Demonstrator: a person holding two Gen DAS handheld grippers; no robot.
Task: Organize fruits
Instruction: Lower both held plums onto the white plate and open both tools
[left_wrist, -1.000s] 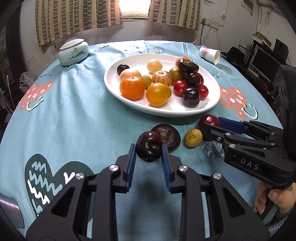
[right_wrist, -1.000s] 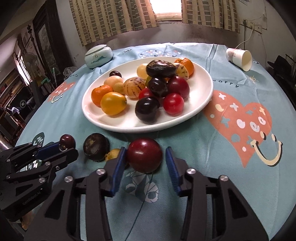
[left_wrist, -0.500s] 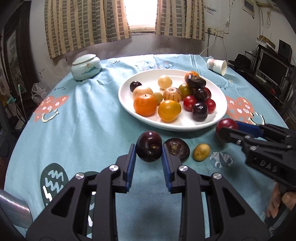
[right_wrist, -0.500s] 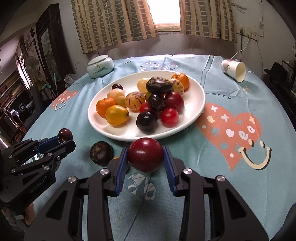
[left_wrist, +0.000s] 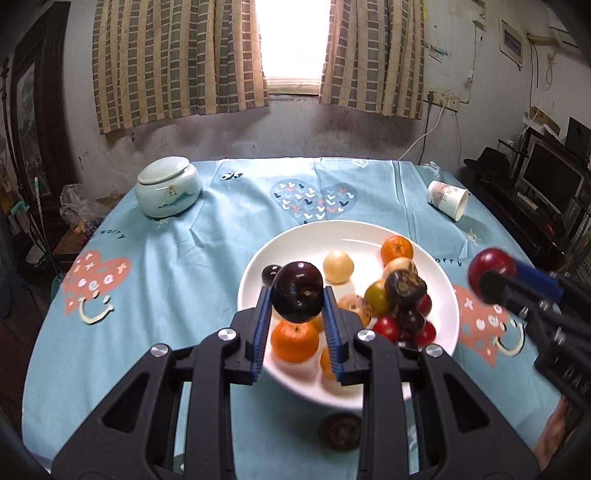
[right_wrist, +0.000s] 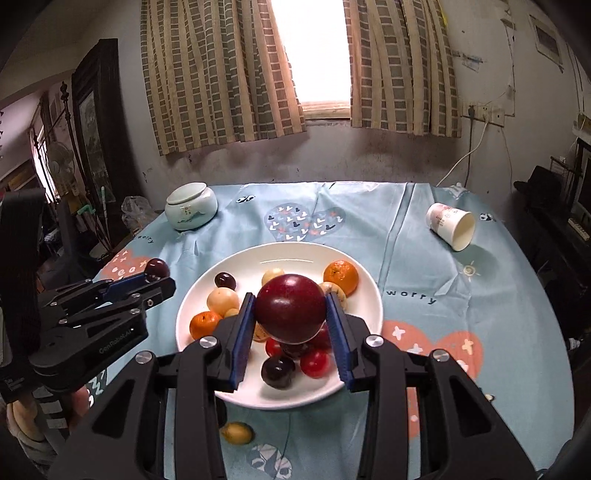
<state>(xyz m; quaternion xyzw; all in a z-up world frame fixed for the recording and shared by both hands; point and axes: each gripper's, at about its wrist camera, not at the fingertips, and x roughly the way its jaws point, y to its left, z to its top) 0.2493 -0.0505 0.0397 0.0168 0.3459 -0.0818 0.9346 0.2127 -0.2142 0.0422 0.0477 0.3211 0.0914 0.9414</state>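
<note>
My left gripper (left_wrist: 297, 295) is shut on a dark purple plum (left_wrist: 297, 291), held in the air over the near left part of the white plate (left_wrist: 291, 240). My right gripper (right_wrist: 290, 312) is shut on a larger red plum (right_wrist: 290, 308), raised above the plate (right_wrist: 369, 291). The plate holds several fruits: oranges, pale round ones, red and dark ones. A dark brown fruit (left_wrist: 340, 430) lies on the cloth in front of the plate. A small yellow fruit (right_wrist: 236, 432) lies there too. The right gripper with its red plum (left_wrist: 491, 267) shows at the right of the left wrist view.
A blue patterned cloth (left_wrist: 166, 277) covers the round table. A lidded ceramic jar (left_wrist: 168, 192) stands at the back left. A paper cup (left_wrist: 447, 199) lies on its side at the back right. Shelves with a monitor (left_wrist: 550, 181) stand beyond the right edge.
Both grippers rose from the cloth with their plums and moved forward over the plate. The dark brown fruit and the yellow fruit stayed on the cloth.
</note>
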